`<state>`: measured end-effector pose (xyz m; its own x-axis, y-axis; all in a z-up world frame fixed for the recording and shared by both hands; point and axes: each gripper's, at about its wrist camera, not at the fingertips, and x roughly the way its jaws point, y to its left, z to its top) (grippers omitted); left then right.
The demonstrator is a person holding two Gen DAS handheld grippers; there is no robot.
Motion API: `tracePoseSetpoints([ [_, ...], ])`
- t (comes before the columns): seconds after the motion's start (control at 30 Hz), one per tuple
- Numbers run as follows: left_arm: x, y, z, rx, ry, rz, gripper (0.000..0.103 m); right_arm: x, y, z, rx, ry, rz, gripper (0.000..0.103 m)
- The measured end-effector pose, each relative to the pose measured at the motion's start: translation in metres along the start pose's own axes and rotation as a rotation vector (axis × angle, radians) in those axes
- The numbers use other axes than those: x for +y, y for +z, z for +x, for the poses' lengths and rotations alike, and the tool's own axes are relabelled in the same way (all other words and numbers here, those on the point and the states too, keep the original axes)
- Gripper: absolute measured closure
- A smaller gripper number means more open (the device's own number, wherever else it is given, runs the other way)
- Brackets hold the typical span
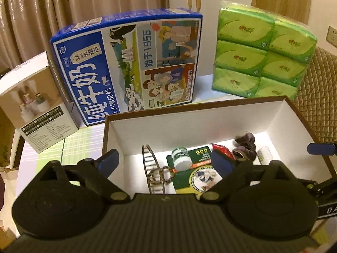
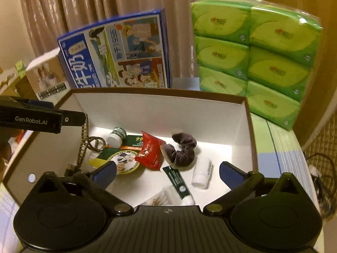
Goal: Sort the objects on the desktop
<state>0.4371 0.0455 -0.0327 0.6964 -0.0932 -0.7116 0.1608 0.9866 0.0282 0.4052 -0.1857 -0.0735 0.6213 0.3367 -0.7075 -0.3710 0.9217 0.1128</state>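
Both grippers released over the box, nothing held.

Left gripper (image 1: pixel 166 158) jaws spread wide above the white-lined box (image 1: pixel 189 124); hair clip (image 1: pixel 157 174), small white jar (image 1: pixel 181 157) and green packet (image 1: pixel 193 168) lie below between its fingers. Right gripper (image 2: pixel 167 170) jaws likewise wide and empty; green tube (image 2: pixel 178 182) and white bottle (image 2: pixel 202 171) sit between its fingers, dark scrunchie (image 2: pixel 182 150) and red sachet (image 2: pixel 149 150) just beyond. Milk carton (image 1: pixel 126 67) and tissue pack (image 1: pixel 263 50) stand behind the box.

Green tube's (image 2: pixel 178 184) cap end hidden behind the gripper body (its print too small to read)
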Motion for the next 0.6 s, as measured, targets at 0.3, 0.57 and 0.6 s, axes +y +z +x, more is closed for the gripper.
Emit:
tracePoseSetpoints([
  [0.3,0.0,-0.021,-0.047,-0.054,0.026,-0.01,0.005,0.006,-0.012,-0.034,-0.009,-0.026,0.029,0.002],
  [0.57,0.009,-0.044,-0.089,-0.064,0.024,-0.092,0.001,0.02,-0.026,-0.066,-0.024,-0.001,0.047,0.002],
  [0.6,0.01,-0.048,-0.093,-0.062,0.024,-0.096,0.001,0.021,-0.028,-0.07,-0.023,0.0,0.048,0.002],
])
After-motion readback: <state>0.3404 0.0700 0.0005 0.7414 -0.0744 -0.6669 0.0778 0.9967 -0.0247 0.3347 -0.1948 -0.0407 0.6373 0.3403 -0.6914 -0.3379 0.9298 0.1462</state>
